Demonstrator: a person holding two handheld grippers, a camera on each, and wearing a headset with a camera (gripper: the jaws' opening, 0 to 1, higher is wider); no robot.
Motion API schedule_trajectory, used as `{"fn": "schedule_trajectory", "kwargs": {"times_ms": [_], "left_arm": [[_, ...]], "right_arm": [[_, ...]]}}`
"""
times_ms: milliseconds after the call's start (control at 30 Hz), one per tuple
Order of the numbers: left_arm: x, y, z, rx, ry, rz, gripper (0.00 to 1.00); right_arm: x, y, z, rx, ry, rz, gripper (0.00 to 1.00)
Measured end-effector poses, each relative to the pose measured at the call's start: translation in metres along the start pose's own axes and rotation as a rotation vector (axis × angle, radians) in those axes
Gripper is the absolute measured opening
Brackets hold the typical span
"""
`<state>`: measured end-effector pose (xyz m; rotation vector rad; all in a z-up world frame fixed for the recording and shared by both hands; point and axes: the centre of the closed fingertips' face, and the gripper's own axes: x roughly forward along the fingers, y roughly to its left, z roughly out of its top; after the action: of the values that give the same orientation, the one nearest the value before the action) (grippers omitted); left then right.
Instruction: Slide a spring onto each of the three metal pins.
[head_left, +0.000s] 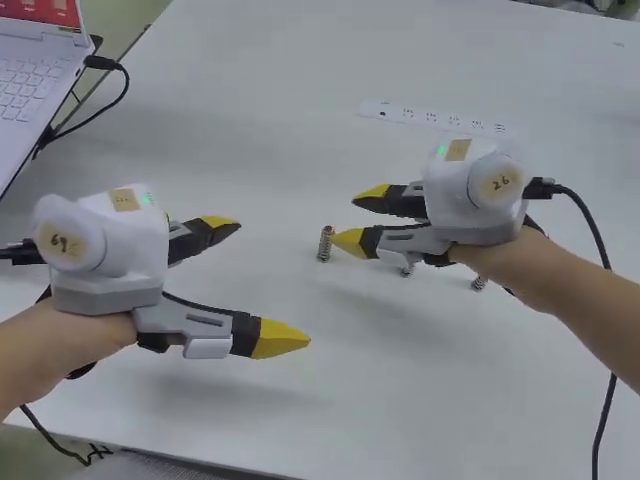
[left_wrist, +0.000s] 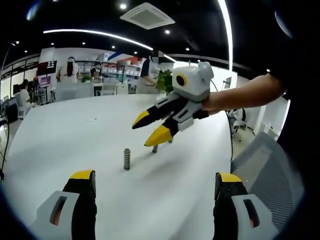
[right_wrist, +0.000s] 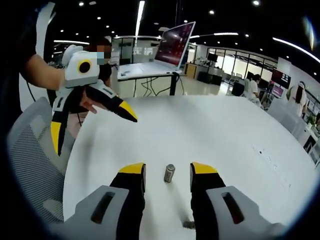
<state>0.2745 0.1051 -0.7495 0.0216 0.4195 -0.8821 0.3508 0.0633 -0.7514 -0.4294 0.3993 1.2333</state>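
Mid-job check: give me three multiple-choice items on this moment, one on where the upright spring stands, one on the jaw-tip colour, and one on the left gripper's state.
1. Where does the upright spring stand?
A. on the laptop
B. on the table, just ahead of the tips of the right gripper
C. on the power strip

2. What colour are the jaw tips of both grippers?
A. red
B. green
C. yellow

3. How is the left gripper?
A. open, holding nothing
B. shut on the spring
C. shut, empty

Key:
1 B: the right gripper view shows the spring on the white top just ahead of its tips.
2 C: the head view shows yellow tips on both grippers.
3 A: its jaws stand wide apart with nothing between them.
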Motion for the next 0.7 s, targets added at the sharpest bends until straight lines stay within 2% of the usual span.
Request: {"fn": "schedule_trajectory", "kwargs": {"times_ms": [200,533,700], "left_arm": [[0.003,-0.002,0.004,0.008,-0.002,-0.007,0.97],[0.006,-0.003,0.011,0.002,-0.019,-0.008,0.98],[0.007,-0.004,0.012,0.003,-0.02,-0.009,0.98]], "right_arm": [[-0.018,0.007,-0.002,0.052,-0.045,-0.007,0.4],[-0.049,0.02,-0.017,0.12,-0.091,-0.021,0.49],[-0.065,0.02,-0.025,0.16,-0.118,-0.041,0.56]]}}
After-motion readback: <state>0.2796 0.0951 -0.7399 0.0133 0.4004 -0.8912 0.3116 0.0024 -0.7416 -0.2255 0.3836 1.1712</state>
